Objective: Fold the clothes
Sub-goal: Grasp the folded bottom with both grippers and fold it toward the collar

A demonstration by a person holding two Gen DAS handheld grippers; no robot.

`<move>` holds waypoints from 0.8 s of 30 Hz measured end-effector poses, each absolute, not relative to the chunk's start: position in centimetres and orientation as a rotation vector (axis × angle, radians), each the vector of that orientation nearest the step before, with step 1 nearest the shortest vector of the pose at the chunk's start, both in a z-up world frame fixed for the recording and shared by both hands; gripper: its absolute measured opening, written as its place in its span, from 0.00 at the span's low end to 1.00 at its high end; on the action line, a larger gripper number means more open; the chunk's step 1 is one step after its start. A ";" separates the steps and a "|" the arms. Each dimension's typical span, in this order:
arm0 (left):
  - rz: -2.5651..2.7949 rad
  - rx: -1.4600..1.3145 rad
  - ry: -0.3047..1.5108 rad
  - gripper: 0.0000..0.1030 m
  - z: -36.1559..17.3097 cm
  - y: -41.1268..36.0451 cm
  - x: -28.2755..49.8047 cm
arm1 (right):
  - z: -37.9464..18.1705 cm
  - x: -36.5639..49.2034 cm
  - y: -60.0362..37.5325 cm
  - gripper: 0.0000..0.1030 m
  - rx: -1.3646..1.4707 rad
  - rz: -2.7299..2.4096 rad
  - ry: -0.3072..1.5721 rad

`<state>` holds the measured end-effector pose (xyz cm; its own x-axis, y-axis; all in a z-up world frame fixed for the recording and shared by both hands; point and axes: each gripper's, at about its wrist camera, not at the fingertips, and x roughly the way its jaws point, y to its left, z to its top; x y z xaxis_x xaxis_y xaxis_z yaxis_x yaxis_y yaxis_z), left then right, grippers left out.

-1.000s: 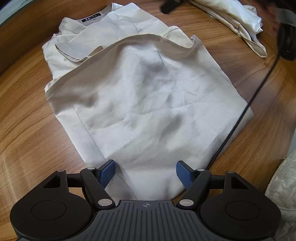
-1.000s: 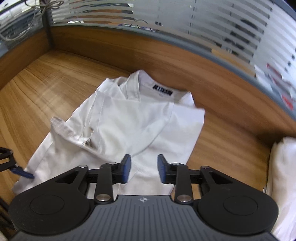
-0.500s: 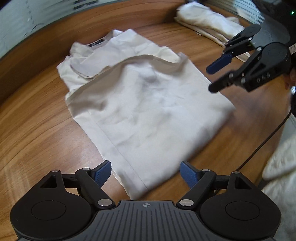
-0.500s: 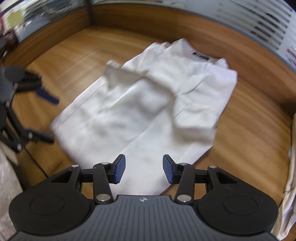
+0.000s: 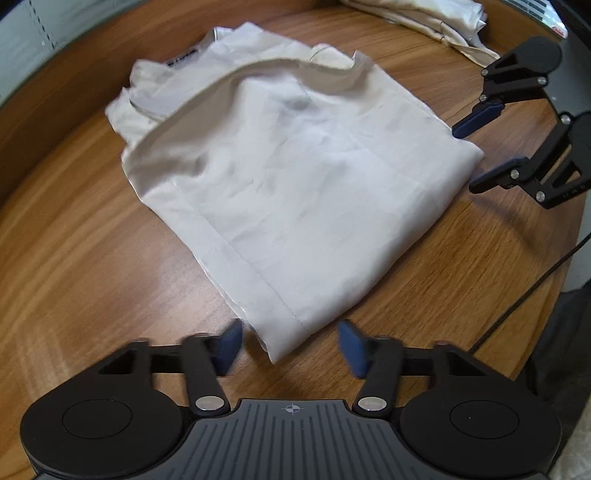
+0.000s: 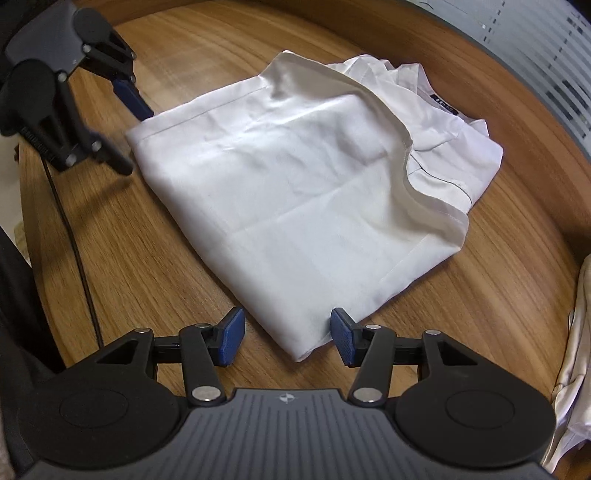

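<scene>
A folded white shirt is laid flat on the wooden table, its collar with a dark label turned to the side farthest from both claws. The lower half is doubled up over the body, so that a hemmed edge is arched across the cloth short of the collar.

One near corner of the fold is placed between the blue pads of the left gripper. Its jaws are being closed, yet the pads are held apart from the cloth and nothing is pinched. The other near corner is placed between the pads of the right gripper, whose jaws are being opened; there too the cloth is not pressed.

In each wrist view the other claw is seen off to the side, at the neighbouring corner of the shirt. A black cable is trailed across the table beside the left claw. More pale clothes are heaped beyond the right claw.
</scene>
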<state>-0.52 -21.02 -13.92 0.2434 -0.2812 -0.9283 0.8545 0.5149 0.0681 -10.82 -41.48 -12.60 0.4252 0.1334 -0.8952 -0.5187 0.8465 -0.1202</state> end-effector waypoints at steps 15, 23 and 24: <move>-0.877 0.522 1.061 0.10 -11.1 -20.3 0.3 | -10.5 -10.8 -43.8 0.05 -0.143 0.354 1.105; -0.906 0.456 1.041 0.10 -7.4 -19.5 0.9 | -6.8 -11.0 -44.8 0.05 -0.097 0.321 1.084; -0.900 0.447 1.038 0.10 -6.9 -19.5 1.4 | -6.4 -10.2 -45.1 0.05 -0.091 0.314 1.078</move>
<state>1.36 -19.50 -6.93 0.2094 -0.4234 -0.8814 0.8121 0.5773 -0.0844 -10.19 -45.08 -6.43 0.4338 0.2075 -0.8768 -0.2953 0.9521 0.0792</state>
